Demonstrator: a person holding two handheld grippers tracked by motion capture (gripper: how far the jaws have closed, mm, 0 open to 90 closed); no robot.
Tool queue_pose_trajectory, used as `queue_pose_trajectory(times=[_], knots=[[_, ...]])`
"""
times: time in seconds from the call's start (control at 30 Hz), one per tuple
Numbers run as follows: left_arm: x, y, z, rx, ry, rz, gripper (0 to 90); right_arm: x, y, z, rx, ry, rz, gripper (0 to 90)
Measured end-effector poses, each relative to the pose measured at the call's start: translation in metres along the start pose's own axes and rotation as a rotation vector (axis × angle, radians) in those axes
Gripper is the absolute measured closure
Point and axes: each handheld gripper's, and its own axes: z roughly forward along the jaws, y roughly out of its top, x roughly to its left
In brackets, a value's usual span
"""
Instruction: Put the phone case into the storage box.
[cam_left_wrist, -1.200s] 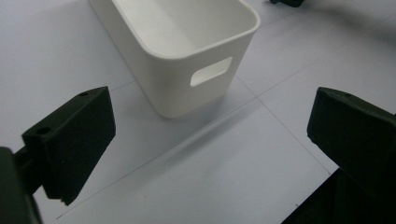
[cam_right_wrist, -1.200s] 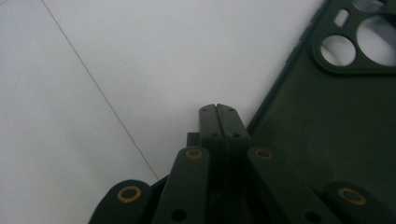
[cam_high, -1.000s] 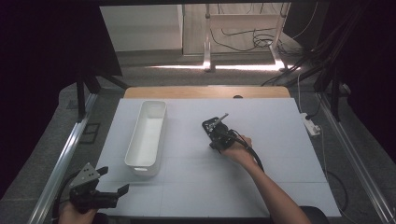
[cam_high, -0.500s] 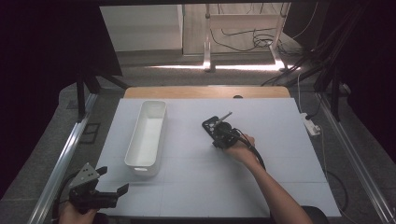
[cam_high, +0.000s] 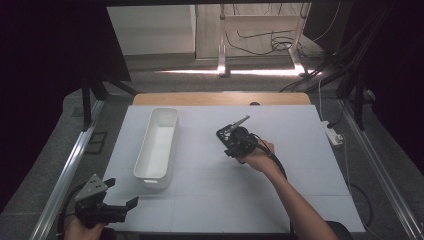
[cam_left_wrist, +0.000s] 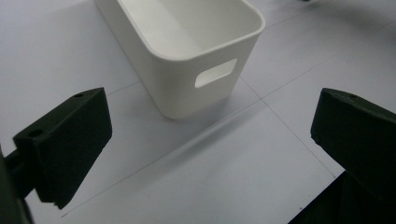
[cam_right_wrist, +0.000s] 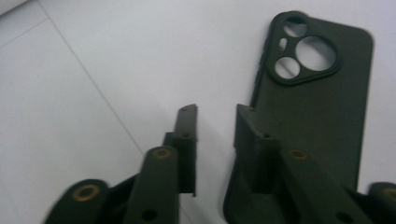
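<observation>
— Where does the high view sit?

— Above my side of the white panelled counter (cam_high: 210, 200), facing forward and down; my forearms enter from its bottom edge.

— And the camera on your left claw (cam_high: 107, 207)?

— It rides low at the counter's near left corner, looking along the jaws at the handle end of the long white plastic bin (cam_left_wrist: 187, 51), quite near. The high view shares that bin (cam_high: 156, 147).

— The right one?

— It rides on my right claw (cam_right_wrist: 215, 121), very close to the counter, beside a black rubbery phone case with round lens cut-outs (cam_right_wrist: 313, 107). The high view shares that spot (cam_high: 225, 134), farther off.
</observation>
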Motion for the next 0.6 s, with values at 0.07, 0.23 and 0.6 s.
queue_pose_trajectory(times=[0.07, 0.23, 0.6], knots=[[0.000, 0.000, 0.000, -0.001, -0.001, -0.001, 0.0, 0.000, 0.000, 0.000, -0.001, -0.010, -0.007, 57.8], [0.000, -0.001, -0.001, 0.000, -0.003, -0.003, 0.0, -0.001, 0.004, 0.001, -0.002, -0.002, 0.002, 39.6], [0.000, -0.001, -0.001, 0.002, -0.001, -0.004, 0.0, -0.018, 0.004, 0.001, -0.019, -0.047, 0.061, 15.0]])
